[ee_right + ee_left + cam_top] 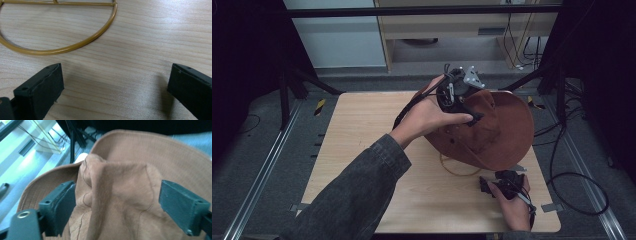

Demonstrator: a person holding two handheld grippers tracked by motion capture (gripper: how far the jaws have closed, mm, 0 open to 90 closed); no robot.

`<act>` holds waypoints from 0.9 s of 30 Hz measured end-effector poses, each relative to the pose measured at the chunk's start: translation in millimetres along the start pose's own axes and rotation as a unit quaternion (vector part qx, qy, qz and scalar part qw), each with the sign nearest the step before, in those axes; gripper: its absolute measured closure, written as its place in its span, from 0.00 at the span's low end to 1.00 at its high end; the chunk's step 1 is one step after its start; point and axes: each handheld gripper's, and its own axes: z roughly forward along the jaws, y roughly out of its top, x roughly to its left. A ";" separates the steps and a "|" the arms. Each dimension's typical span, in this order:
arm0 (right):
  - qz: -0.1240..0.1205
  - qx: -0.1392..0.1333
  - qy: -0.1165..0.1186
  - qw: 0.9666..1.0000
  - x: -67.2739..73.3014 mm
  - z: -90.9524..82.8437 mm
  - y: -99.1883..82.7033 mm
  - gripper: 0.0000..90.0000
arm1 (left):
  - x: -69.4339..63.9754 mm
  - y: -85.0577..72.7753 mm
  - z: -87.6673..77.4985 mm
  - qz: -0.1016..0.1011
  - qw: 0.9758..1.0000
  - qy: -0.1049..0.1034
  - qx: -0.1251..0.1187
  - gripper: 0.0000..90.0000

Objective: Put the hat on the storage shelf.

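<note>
Brown suede-like hat [492, 130], wide floppy brim, creased crown, on pale wood-grain table [362, 150]. Left gripper [112, 202] jaws wide, straddling crown. Right gripper [115, 87] spread wide, holding nothing, near gold wire ring [62, 47].

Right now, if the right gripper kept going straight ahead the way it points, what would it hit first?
Probably the gold wire ring lying on the table; the right gripper is open and empty, with bare wood before it.

Pale wooden table [362, 145] on grey floor [257, 150]; beyond its far edge, a light cabinet [462, 25], cables [572, 165] trailing right.
</note>
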 end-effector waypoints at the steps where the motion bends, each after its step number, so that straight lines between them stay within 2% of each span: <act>1: 0.000 0.000 0.000 1.000 0.0 0.0 0.0 0.00 | 0.5 -0.5 -4.1 -0.003 1.000 0.001 -0.006 0.12; 4: -0.002 0.002 0.003 1.000 -0.2 -1.0 0.0 0.00 | 2.5 -4.3 -17.4 -0.008 1.000 0.010 -0.017 0.10; 7: 0.010 0.003 0.008 1.000 1.8 -0.5 -0.4 0.00 | 5.3 -11.8 -32.9 -0.014 0.999 0.022 -0.024 0.08; 13: 0.007 0.002 0.005 1.000 1.3 -0.7 -0.5 0.00 | 13.9 -38.9 -70.3 -0.026 0.998 0.050 -0.038 0.07; 17: 0.009 0.002 0.001 1.000 1.9 -0.2 -0.5 0.00 | 19.3 -68.3 -92.6 -0.042 0.996 0.069 -0.039 0.07; 20: 0.008 0.002 0.002 1.000 1.8 -0.3 -0.5 0.00 | 21.0 -94.6 -107.3 -0.057 0.994 0.076 -0.049 0.07; 24: 0.009 0.001 0.007 1.000 1.9 -0.3 -0.4 0.00 | 19.9 -129.5 -125.7 -0.076 0.991 0.085 -0.063 0.07; 27: 0.009 0.001 0.006 1.000 2.0 -0.4 -0.5 0.00 | 16.9 -153.9 -133.6 -0.089 0.990 0.089 -0.066 0.07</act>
